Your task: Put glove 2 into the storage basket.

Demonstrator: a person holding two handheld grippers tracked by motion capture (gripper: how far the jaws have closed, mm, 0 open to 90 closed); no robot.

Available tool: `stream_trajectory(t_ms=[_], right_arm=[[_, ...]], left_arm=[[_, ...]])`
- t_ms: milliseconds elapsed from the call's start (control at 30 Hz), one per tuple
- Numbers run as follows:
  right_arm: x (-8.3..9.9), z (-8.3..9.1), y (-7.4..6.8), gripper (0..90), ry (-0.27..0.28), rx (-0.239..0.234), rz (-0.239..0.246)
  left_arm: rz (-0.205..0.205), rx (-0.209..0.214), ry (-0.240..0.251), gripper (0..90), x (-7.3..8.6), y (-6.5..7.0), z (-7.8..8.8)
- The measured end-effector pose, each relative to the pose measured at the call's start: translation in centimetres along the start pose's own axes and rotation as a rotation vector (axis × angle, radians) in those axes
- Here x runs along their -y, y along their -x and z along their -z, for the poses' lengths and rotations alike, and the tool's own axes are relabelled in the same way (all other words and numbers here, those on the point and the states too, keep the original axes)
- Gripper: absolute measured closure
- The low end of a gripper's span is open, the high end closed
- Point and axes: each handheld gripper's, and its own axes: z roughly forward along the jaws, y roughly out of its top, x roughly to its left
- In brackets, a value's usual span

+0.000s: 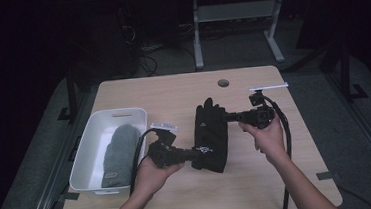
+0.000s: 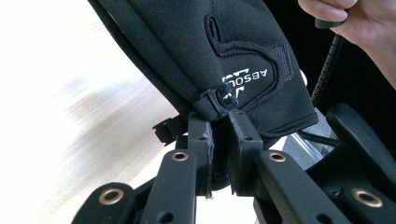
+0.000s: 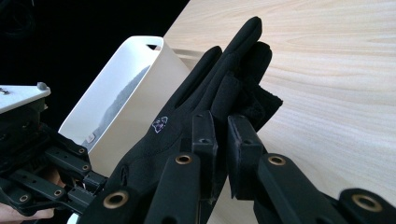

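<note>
so the left hand-held gripper [image 2: 219, 135] is pinching the black glove [image 1: 211, 132] at its cuff, the right hand-held gripper [image 3: 222, 135] pinching its finger end, holding it over the bench [image 1: 172, 93]. seemingly halfway: a grey glove [image 1: 119, 152] is already lying in the bin [image 1: 84, 152], the black one still waiting.

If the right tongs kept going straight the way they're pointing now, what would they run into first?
The right tongs are already clamped on the black glove near its fingers, so the glove comes first. Beyond it, their line points toward the white bin holding a grey mitten, though depth is hard to judge.
</note>
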Motion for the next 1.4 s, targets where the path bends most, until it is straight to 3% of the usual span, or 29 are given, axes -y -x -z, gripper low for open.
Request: stream_trajectory(t_ms=[500,1400], right_arm=[[-0.5,-1.2,-0.7,82.5,-0.004,-0.022,0.002],[-2.5,-4.0,-3.3,82.4,-0.029,-0.071,0.032]], left_arm=[[0.007,-0.01,0.014,81.3,0.4,-0.4,1.5],[0.018,-0.042,0.043,81.3,0.9,-1.4,5.3]])
